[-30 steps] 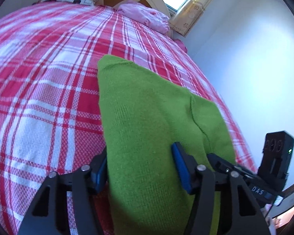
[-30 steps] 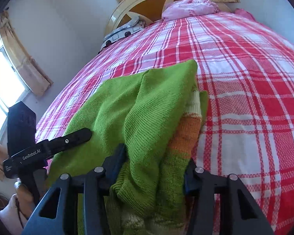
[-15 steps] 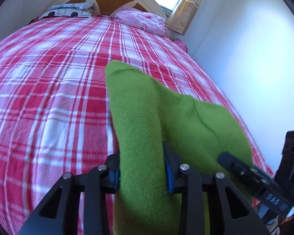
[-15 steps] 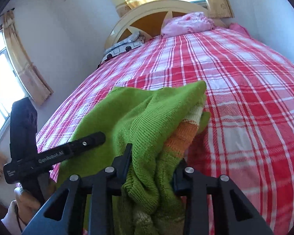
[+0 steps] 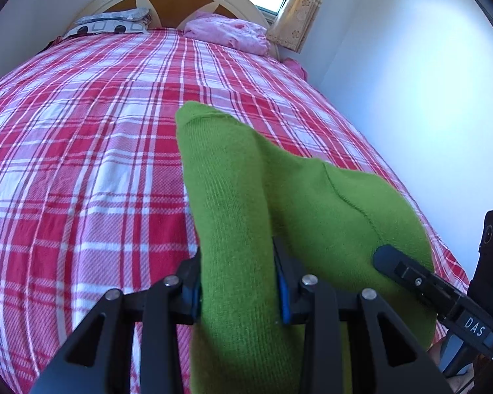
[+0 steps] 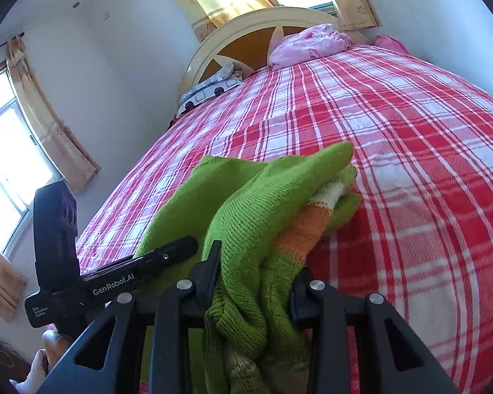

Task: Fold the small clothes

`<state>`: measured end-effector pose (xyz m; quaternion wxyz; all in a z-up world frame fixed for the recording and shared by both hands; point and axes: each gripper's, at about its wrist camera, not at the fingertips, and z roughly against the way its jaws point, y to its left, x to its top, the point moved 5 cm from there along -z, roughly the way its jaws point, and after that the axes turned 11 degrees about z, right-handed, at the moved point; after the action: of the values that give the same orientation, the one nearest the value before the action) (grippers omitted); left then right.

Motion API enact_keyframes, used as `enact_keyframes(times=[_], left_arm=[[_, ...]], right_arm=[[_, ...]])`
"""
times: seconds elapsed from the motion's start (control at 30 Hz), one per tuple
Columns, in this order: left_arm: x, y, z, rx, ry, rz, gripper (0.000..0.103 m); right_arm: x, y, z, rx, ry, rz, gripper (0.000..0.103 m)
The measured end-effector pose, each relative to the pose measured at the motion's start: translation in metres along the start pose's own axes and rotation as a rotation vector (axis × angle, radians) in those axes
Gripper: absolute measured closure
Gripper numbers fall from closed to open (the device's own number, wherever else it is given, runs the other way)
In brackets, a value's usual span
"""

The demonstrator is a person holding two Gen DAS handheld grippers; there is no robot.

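A green knit garment [image 5: 279, 203] with orange and cream stripes [image 6: 305, 229] is lifted above the red plaid bed [image 5: 82, 164]. My left gripper [image 5: 238, 282] is shut on a bunched green fold of it, the blue pads pressing both sides. My right gripper [image 6: 256, 272] is shut on another bunched part, where the striped side shows. The cloth stretches between the two grippers and its far edge droops toward the bedspread. In the left wrist view the right gripper [image 5: 410, 275] appears at the lower right; in the right wrist view the left gripper [image 6: 141, 269] appears at the lower left.
A pink bundle of cloth [image 5: 230, 32] and a patterned pillow [image 5: 111, 23] lie by the cream headboard [image 6: 256, 32]. A white wall [image 5: 410, 82] runs close along the bed's right side. Curtained windows [image 6: 16, 151] stand to the left and behind the headboard.
Both grippers closed on the green garment and rose with it, dragging the cloth off the bedspread. More of the headboard and window has come into both views.
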<state>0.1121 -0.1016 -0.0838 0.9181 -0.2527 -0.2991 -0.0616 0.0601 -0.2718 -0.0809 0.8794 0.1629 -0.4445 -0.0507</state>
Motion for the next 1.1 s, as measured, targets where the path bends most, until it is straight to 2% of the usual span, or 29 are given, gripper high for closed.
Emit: enact_keyframes(times=[0.23, 0.47, 0.63, 0.73, 0.87, 1.1], left_arm=[[-0.001, 0.014, 0.028, 0.025, -0.047, -0.006, 0.068], [0.007, 0.045, 0.053, 0.06, -0.084, 0.026, 0.068], [0.012, 0.041, 0.065, 0.062, -0.109, -0.011, 0.068], [0.012, 0.021, 0.067, 0.028, -0.118, -0.051, 0.068], [0.01, -0.019, 0.065, -0.06, -0.119, -0.091, 0.068], [-0.009, -0.128, 0.041, -0.241, -0.067, -0.21, 0.068]], right_arm=[[0.001, 0.034, 0.005, 0.034, -0.014, 0.032, 0.07], [0.006, 0.075, -0.005, 0.086, -0.023, 0.065, 0.07], [0.01, 0.09, 0.001, 0.09, -0.043, 0.075, 0.07], [0.015, 0.087, 0.02, 0.06, -0.07, 0.089, 0.07], [0.021, 0.069, 0.058, -0.009, -0.111, 0.097, 0.07], [0.021, 0.008, 0.15, -0.201, -0.178, 0.075, 0.07]])
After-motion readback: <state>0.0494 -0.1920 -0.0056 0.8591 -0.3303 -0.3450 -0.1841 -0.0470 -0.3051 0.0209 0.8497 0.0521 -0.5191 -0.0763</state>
